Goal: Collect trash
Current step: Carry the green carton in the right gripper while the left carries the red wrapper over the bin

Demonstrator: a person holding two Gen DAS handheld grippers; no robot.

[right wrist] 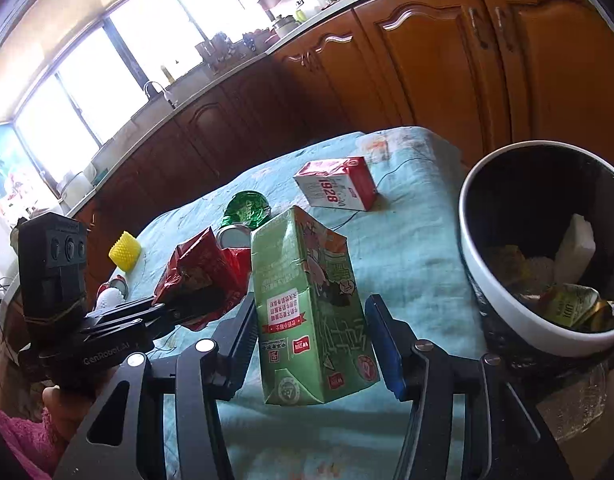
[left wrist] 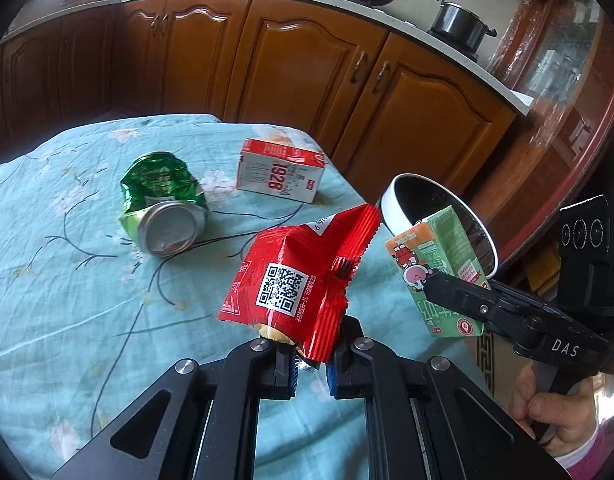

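**Trash in both grippers, bin close by**

Trash is held up in the air in both grippers, and more lies on the table with the light blue flowered cloth (left wrist: 67,280).

On the far left, a squashed green metal can (left wrist: 163,204) lies on its side on the cloth. It is round, so a bump could make it roll. Beside it, a white and red carton marked 1928 (left wrist: 281,172) rests near the far table edge. A push could knock it off.

Next comes the left gripper (left wrist: 307,364). Its jaws are squeezed nearly together on the bottom end of a crinkly red snack bag with a square code on it (left wrist: 295,280). Only a small bit of the bag is pinched. The bag is thin and slippery, so it could slide out. Something pale shows at the pinched end, maybe leftover food, and it might fall onto the cloth.

Then comes the right gripper (right wrist: 311,340). Its jaws are set wide, one on each side of a green paper drink carton (right wrist: 307,304). The carton hangs tilted above the cloth. The blue pad (right wrist: 383,344) seems to sit a little off the carton, so the hold may be weak and the carton could drop.

On the far right stands a round black bin with a white rim (right wrist: 503,304), already holding some trash. Both grippers are near each other, so they could bump on the way to it.
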